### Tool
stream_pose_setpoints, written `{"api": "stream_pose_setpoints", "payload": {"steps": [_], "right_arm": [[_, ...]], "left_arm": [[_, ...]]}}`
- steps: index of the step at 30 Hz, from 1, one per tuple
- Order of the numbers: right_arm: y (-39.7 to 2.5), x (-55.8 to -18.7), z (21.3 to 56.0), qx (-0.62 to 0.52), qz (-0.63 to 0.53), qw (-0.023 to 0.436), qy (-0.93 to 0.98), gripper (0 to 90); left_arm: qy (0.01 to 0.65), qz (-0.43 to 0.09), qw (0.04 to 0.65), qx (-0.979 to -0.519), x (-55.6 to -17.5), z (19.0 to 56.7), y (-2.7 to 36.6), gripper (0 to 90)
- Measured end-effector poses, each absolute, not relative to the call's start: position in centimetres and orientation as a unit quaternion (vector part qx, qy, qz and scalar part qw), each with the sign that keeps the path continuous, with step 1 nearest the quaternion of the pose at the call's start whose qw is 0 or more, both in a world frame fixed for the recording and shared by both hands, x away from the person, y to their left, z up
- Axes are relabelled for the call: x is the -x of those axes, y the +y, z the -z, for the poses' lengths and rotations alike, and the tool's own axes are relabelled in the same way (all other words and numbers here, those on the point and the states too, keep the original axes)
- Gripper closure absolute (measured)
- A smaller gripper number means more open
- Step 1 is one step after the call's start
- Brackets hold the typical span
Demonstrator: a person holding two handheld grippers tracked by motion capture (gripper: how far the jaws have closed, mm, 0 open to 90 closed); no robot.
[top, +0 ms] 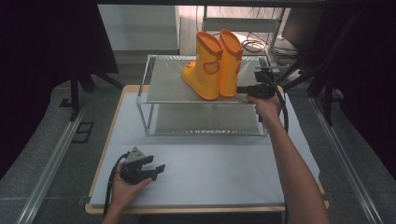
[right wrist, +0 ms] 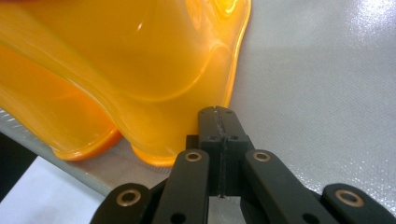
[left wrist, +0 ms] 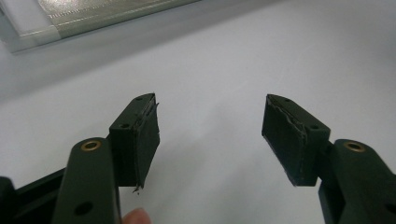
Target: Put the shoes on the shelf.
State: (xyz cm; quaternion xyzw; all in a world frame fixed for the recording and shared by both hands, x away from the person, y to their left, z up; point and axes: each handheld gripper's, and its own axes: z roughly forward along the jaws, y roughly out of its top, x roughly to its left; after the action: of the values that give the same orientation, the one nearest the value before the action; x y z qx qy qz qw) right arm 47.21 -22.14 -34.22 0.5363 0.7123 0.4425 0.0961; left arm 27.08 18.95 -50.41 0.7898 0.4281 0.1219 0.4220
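Observation:
Two yellow-orange rubber boots stand side by side on the top shelf of a metal rack. My right gripper is at the shelf's right end, shut and empty, with its tips against the heel of the nearer boot. In the right gripper view the pads are pressed together beside the boot's sole. My left gripper rests low on the white table cover at the front left, open with nothing between its pads.
The rack has a lower shelf and stands at the back of the white-covered table. Dark curtains hang on both sides. Cables and equipment lie behind the rack.

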Motion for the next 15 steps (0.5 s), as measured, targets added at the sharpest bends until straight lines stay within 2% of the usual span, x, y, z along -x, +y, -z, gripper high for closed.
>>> {"api": "stream_pose_setpoints", "payload": {"steps": [15], "right_arm": [[-21.96,-46.63,34.47,-0.540,-0.447,0.094,0.707,89.5]], "left_arm": [[0.427,-0.120,0.423,-0.791,-27.15,50.44,18.80,36.2]]}}
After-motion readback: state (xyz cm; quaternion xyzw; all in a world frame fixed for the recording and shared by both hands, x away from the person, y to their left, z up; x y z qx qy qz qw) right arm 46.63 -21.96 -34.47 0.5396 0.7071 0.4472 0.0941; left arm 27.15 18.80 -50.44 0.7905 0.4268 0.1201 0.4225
